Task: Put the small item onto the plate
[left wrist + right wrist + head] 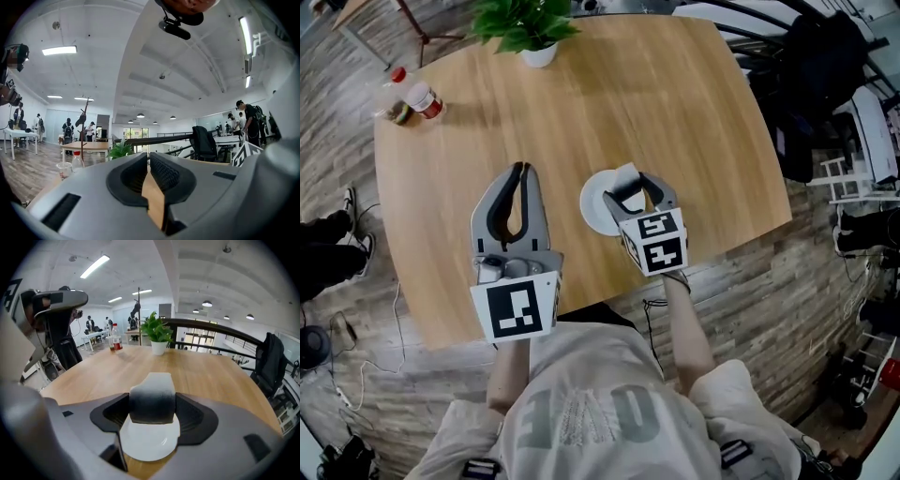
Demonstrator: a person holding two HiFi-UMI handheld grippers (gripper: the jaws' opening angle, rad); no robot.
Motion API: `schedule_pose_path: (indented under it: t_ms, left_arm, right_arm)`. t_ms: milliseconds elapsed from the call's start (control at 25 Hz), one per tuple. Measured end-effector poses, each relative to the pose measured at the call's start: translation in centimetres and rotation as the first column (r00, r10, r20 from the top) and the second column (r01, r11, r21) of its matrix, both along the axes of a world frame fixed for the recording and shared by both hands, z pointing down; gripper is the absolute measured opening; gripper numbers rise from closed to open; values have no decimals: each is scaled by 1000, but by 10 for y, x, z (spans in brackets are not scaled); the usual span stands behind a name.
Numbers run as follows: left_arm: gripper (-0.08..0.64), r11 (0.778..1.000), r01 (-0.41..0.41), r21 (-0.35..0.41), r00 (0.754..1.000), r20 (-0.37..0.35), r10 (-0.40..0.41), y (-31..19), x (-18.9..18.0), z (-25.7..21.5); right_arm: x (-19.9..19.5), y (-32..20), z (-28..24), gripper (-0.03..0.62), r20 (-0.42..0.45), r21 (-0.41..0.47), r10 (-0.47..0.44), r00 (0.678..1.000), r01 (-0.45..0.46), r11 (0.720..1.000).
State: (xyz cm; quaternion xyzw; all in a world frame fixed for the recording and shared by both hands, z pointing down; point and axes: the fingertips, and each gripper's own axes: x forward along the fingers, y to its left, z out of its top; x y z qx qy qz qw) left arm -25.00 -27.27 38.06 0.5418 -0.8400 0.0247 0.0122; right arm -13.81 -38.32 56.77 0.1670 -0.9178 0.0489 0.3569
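Your right tool (152, 405) is gripping the small item (152, 389) by its two sides, over the plate (149, 446). It is looking light and soft (sponge-like, I judge), so squeeze its middle gently. Your left tool (148, 161), left of the plate, is closed on nothing. No writing is showing on the item.

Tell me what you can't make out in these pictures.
Small item: right gripper view, out of focus; what it is stays unclear.
Plate: head view, right part hidden under the right gripper.
Bottle label: head view, too small.
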Motion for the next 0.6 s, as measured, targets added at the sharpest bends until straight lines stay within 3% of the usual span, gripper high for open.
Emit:
schedule_pose_path:
  t_ms: [280,600]
  left_arm:
    - [9,1000,-7,-27,1000,-19,7,-6,-8,16]
    - [9,998,-17,-62,999,-47,14,-10,-13,34]
  right_arm:
    - [8,16,56,316,-166,-117,-41,985,22,993]
    - [15,21,92,316,-276,-186,-63,959,11,982]
